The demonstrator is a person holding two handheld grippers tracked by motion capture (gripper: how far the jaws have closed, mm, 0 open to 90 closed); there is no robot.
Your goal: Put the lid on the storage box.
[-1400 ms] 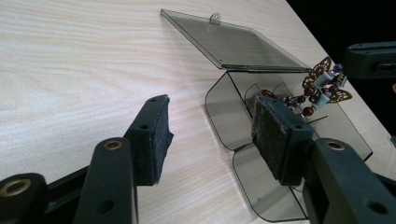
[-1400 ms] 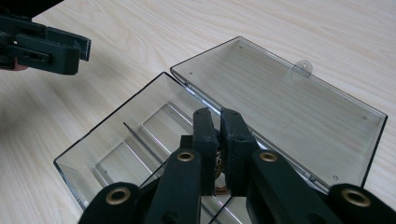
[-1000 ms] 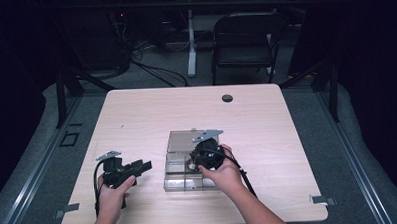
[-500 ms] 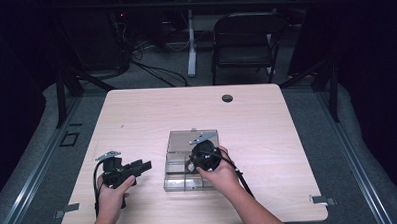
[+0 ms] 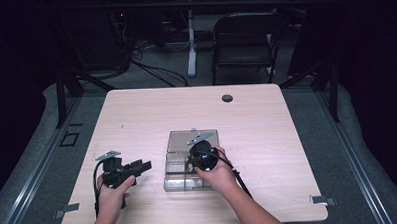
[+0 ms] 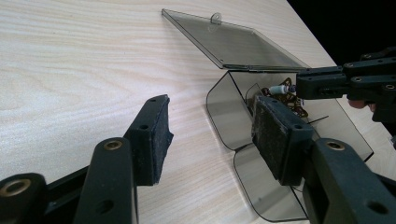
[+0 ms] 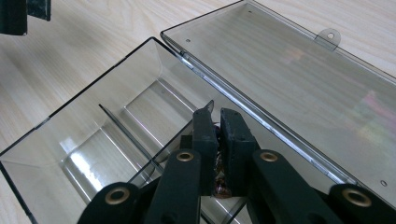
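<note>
Little change is seen against the earlier frames: the right gripper (image 5: 197, 153) has been drawn slightly nearer the person over the box (image 5: 174, 168), while the left gripper (image 5: 141, 166) has been kept where it was.

The right gripper is held by the right hand (image 5: 219, 172) with its jaws dipped into a compartment on the box's lid side. The jaws are pressed nearly together, and a small brownish part (image 7: 220, 186) is pinched between the pads; what it is cannot be told. In the left gripper view, further small parts (image 6: 283, 89) are seen in that same compartment.

The left gripper is held low over the table (image 5: 151, 113) to the left of the box, pointed towards it, its jaws spread wide with nothing between them.

The lid (image 5: 193, 138) is laid open flat on the far side of the box. The box is set near the table's near edge; wide bare tabletop is left beyond the lid and to both sides. A dark round grommet (image 5: 227, 98) is seen near the far edge.
</note>
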